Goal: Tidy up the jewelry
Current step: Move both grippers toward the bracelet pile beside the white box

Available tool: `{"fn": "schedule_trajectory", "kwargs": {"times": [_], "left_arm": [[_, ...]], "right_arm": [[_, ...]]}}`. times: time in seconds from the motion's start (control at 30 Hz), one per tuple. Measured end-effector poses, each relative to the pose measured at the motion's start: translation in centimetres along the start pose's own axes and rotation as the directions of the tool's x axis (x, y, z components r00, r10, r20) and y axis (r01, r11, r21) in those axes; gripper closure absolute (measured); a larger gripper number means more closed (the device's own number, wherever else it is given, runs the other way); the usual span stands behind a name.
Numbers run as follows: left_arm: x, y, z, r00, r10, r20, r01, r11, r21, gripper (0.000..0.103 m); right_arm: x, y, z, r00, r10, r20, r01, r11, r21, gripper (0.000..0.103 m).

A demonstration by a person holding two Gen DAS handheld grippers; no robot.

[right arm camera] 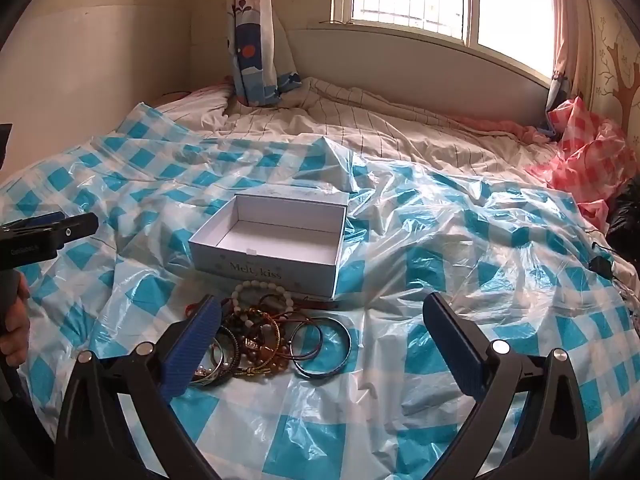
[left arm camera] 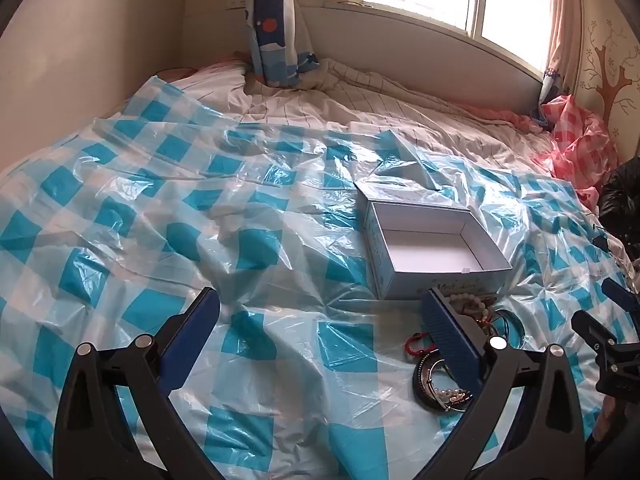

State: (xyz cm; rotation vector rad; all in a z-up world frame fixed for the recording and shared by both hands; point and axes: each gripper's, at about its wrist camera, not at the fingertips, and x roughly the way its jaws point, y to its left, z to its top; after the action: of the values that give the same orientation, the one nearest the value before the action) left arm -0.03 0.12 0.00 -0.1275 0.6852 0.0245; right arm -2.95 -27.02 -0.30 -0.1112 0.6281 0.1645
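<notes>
Right wrist view showed our right gripper (right arm camera: 320, 344) with its jaws spread wide and holding nothing, above the blue-checked plastic sheet (right arm camera: 460, 240). Just beyond our left finger (right arm camera: 196, 344) lay the pile of bracelets (right arm camera: 264, 332), a white beaded bracelet (right arm camera: 256, 292) on its far side, a dark bangle (right arm camera: 324, 348) at its right edge. Past the pile sat the open box (right arm camera: 272, 240), empty. From the left wrist, our left gripper (left arm camera: 320, 340) also stood wide apart, gripping nothing, the pile beside its right finger (left arm camera: 450, 340). Farthest off hung the curtain (right arm camera: 252, 40).
</notes>
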Motion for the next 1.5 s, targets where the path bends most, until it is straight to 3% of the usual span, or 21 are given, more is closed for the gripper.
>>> {"fn": "schedule_trajectory", "kwargs": {"times": [0.37, 0.6, 0.97, 1.17, 1.23, 1.27, 1.37, 1.5], "left_arm": [[1.1, 0.0, -0.8, 0.998, -0.009, -0.058, 0.010, 1.000, 0.011, 0.006], [0.7, -1.2, -1.4, 1.000, -0.019, -0.023, 0.020, 0.998, 0.065, 0.006], [1.6, -3.8, -2.9, 0.993, -0.094, -0.076, 0.106, 0.979, 0.175, 0.006], [2.4, -5.7, -4.3, 0.984, -0.119, -0.131, 0.148, 0.960, 0.239, 0.006], [2.8, -6.3, -4.9, 0.980, -0.125, -0.153, 0.161, 0.955, 0.250, 0.006], [2.9, -6.6, -5.2, 0.979, -0.126, -0.163, 0.165, 0.952, 0.258, 0.007], [3.5, -7.7, -6.1, 0.976, -0.120, -0.184, 0.171, 0.941, 0.292, 0.010], [4.0, -8.4, -6.6, 0.974, -0.121, -0.193, 0.176, 0.938, 0.300, 0.010]], "right_arm": [[1.7, -0.9, -0.7, 0.999, -0.016, -0.050, 0.017, 0.999, 0.031, 0.006], [2.1, -1.4, -0.9, 0.997, -0.020, -0.073, 0.024, 0.998, 0.051, 0.006], [3.4, -2.2, -1.5, 0.992, -0.047, -0.120, 0.056, 0.996, 0.069, 0.006], [4.1, -2.0, -1.8, 0.990, -0.021, -0.142, 0.030, 0.998, 0.059, 0.006], [4.4, -1.8, -1.9, 0.988, -0.024, -0.153, 0.031, 0.999, 0.044, 0.011], [4.7, -1.8, -2.0, 0.987, -0.020, -0.162, 0.028, 0.999, 0.046, 0.021], [5.4, -2.1, -2.3, 0.982, 0.013, -0.189, -0.002, 0.998, 0.062, 0.035], [6.0, -1.6, -2.5, 0.981, 0.044, -0.190, -0.034, 0.998, 0.057, 0.039]]}}
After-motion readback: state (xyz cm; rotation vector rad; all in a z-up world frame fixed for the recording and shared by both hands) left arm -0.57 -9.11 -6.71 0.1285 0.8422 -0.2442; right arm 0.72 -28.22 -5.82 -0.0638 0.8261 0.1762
